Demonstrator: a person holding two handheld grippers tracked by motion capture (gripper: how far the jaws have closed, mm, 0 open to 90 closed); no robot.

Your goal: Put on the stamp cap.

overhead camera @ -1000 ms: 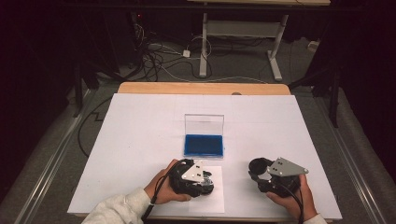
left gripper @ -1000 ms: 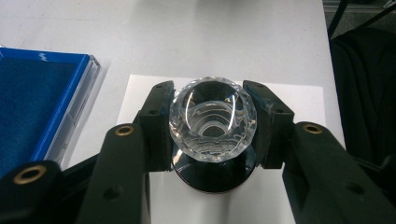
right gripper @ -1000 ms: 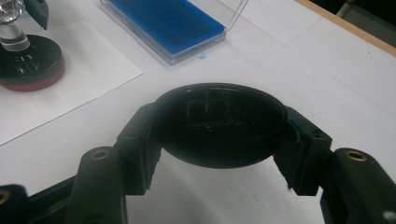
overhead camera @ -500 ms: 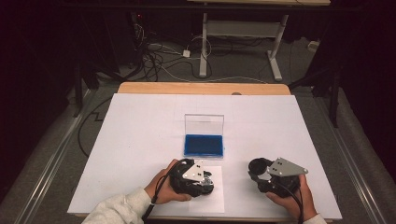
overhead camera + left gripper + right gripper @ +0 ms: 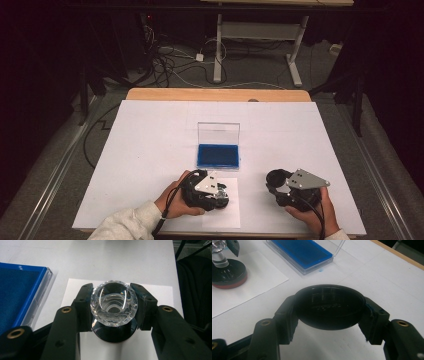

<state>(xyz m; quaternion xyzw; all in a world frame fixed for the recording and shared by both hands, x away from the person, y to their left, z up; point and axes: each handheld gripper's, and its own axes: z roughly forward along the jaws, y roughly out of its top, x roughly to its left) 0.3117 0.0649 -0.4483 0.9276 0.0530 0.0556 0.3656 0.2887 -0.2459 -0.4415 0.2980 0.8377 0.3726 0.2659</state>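
A stamp with a faceted clear knob (image 5: 113, 303) and a round black base (image 5: 115, 336) stands upright on a white sheet of paper (image 5: 160, 295). My left gripper (image 5: 113, 293) is shut on the knob, one jaw on each side; from above it sits at the table's front middle (image 5: 217, 192). My right gripper (image 5: 329, 312) is shut on a round black lid (image 5: 329, 306), held just above the table at the front right (image 5: 277, 182). The stamp (image 5: 227, 271) appears at the upper left of the right gripper view.
A blue ink pad (image 5: 218, 155) in a clear case lies mid-table just behind the paper, its transparent cover (image 5: 218, 133) standing open at the back. The white table top (image 5: 150, 150) ends in a wooden far edge (image 5: 215, 95). Cables lie on the floor beyond.
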